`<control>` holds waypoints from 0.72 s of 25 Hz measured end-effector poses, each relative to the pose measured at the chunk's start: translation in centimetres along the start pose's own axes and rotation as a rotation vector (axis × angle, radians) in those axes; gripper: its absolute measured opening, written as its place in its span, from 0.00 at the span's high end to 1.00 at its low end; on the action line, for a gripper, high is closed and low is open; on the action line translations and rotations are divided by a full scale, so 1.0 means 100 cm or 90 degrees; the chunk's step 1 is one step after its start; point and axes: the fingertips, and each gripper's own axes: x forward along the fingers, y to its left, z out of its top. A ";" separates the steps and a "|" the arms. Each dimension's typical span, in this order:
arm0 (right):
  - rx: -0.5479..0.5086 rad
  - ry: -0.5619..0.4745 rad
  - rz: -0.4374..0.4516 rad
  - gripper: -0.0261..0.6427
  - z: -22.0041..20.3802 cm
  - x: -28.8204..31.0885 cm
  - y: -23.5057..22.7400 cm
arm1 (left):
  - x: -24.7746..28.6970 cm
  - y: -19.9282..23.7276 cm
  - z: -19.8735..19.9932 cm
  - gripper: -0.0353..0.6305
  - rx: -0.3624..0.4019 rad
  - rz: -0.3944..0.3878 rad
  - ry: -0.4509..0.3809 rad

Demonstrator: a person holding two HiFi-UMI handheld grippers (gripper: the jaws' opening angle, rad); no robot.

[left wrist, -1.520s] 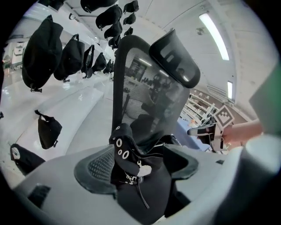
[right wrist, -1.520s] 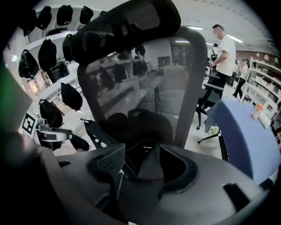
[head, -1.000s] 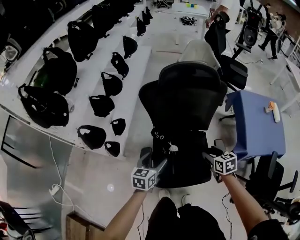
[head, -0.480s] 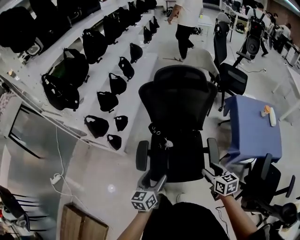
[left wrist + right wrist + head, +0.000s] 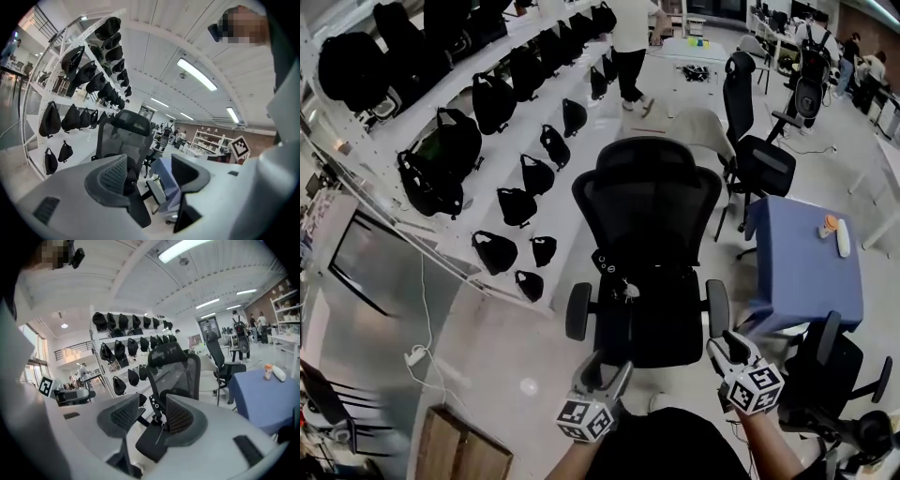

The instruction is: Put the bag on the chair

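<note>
Nearest, the left tool [image 5: 607,367] is held low before the person's body with its jaws set apart; nothing is caught between them, and only the chair [image 5: 649,216] is seen beyond the gap. Well apart to its right, the right tool [image 5: 727,345] is held with its jaws closing on empty air, the pads not yet met. A black-and-white square marker is carried on each tool's cube. Just ahead of both tools the front edge of the black seat is reached, with an armrest at either side. The bag [image 5: 612,265], black with pale metal rings, is laid on the left rear of the seat against the foot of the mesh backrest, apart from both tools. To the left, bare floor [image 5: 511,342] is left open between the chair and the white shelving [image 5: 581,122], crossed only by a white cable [image 5: 412,355] near the edge. To the right, room is narrowed by the blue table [image 5: 802,281], whose corner is set near the right armrest; an orange-topped bottle [image 5: 831,225] is stood on its far side. Rows of black bags [image 5: 516,204] are ranged on the shelving. Farther off, a second chair [image 5: 757,150] is placed behind, and a person [image 5: 630,37] is seen in the aisle.
</note>
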 end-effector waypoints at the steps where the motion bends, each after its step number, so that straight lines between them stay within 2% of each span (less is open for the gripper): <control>1: -0.011 -0.017 0.006 0.72 0.011 -0.003 0.005 | -0.001 -0.006 0.006 0.53 0.004 -0.014 -0.009; 3: -0.021 -0.044 0.012 0.75 0.031 -0.006 0.013 | -0.006 -0.019 0.025 0.59 0.042 -0.046 -0.026; 5: -0.013 -0.066 0.005 0.87 0.046 -0.008 0.015 | -0.012 -0.029 0.043 0.73 0.104 -0.059 -0.034; 6: -0.005 -0.070 -0.003 0.92 0.050 -0.011 0.013 | -0.015 -0.032 0.050 0.80 0.119 -0.061 -0.037; 8: -0.004 -0.067 -0.022 0.96 0.055 -0.013 0.010 | -0.016 -0.031 0.061 0.90 0.111 -0.062 -0.049; 10: -0.020 -0.070 -0.038 0.96 0.061 -0.010 0.005 | -0.012 -0.026 0.072 0.93 0.098 -0.050 -0.067; 14: -0.061 -0.094 -0.047 0.96 0.072 -0.005 0.001 | -0.004 -0.020 0.077 0.93 0.111 -0.020 -0.078; 18: -0.091 -0.085 -0.046 0.96 0.074 0.005 -0.003 | 0.002 -0.007 0.084 0.93 0.118 0.014 -0.089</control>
